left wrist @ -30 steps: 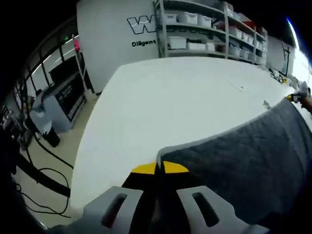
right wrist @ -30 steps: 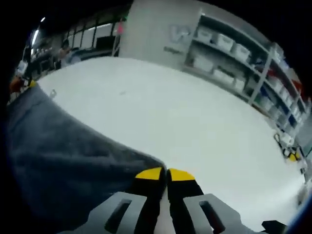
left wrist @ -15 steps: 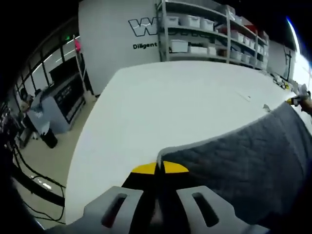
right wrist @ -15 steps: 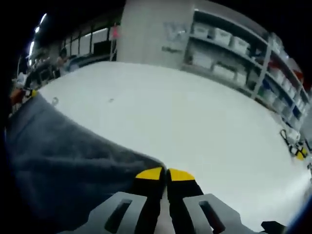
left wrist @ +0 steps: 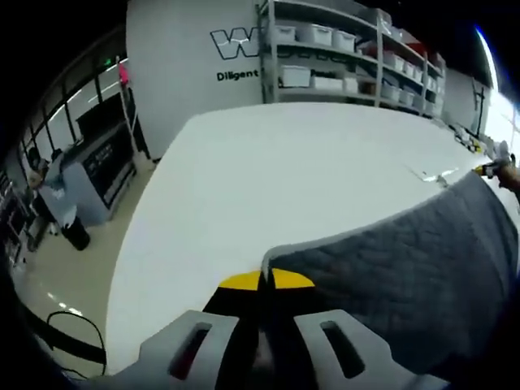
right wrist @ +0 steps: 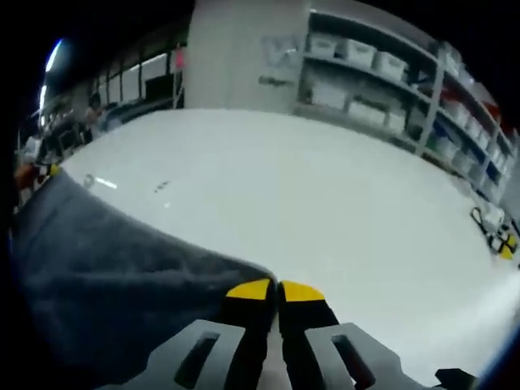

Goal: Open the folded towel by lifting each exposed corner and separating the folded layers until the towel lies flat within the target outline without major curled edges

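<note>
Pale storage bins (left wrist: 315, 32) lined up on shelving (left wrist: 349, 57) at 12 o'clock beyond the white desk (left wrist: 268, 171); contents not discernible. Left hand-held gripper (left wrist: 261, 280) low at 6 o'clock, yellow tips pressed together on a corner of the grey towel (left wrist: 406, 276), stretched toward 3 o'clock. Right hand-held gripper (right wrist: 273, 290) likewise clamped on the towel (right wrist: 106, 276) corner, cloth running toward 9 o'clock.

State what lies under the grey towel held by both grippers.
White table extends beyond the grey towel; the left gripper and right gripper pinch its corners. What lies beneath is covered.
</note>
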### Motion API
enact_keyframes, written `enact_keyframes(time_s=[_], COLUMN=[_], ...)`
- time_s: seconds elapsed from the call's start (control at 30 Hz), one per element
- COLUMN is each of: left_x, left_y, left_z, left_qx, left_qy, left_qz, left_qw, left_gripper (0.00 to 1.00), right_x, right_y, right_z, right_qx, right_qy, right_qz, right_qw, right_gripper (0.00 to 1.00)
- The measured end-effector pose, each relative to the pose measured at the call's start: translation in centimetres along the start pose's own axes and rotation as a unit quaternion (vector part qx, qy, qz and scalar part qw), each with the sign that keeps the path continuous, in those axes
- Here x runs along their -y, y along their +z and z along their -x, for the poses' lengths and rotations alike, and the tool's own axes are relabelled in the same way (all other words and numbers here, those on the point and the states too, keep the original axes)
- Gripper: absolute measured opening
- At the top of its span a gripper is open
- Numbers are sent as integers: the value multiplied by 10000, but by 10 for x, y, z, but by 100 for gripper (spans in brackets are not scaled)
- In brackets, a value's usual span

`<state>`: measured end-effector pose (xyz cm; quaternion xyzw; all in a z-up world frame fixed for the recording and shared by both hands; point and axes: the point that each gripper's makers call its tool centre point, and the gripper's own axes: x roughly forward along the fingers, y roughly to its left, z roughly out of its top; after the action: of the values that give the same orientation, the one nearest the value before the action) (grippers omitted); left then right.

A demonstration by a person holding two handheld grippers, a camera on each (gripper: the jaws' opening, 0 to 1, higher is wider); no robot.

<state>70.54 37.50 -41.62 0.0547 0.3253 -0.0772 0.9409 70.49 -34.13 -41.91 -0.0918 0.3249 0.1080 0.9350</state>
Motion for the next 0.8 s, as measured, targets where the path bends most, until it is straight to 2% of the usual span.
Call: enact_keyframes(time_s=[0.27,0.37,0.7,0.73,0.8], left_x=[1,-2,1,0,-5], left_y=[6,6,2,2,5], left_z=[-7,-8,-2,-3,-1], left_qx=[169,219,366,347,399], left_qy=[-24,-137,-97,-127,-124], left_qz=[-6,270,460,537,745], left_qw=[9999,9993,9982,9979,9963], left_gripper=[1,1,3,5,29], right_x=[1,1,-2,-1,4], right_y=[1,1,-2,-2,-1], right_z=[-2,-2,1,1,4], right_qx=[-2,15,-20,6,52], right_qy=[-41,-67,-167,-203,-358], right_qz=[-26,-52,-64,-92,48], right_qw=[10000,10000,9998,9998,9993], right_gripper=[0,0,0,3,14])
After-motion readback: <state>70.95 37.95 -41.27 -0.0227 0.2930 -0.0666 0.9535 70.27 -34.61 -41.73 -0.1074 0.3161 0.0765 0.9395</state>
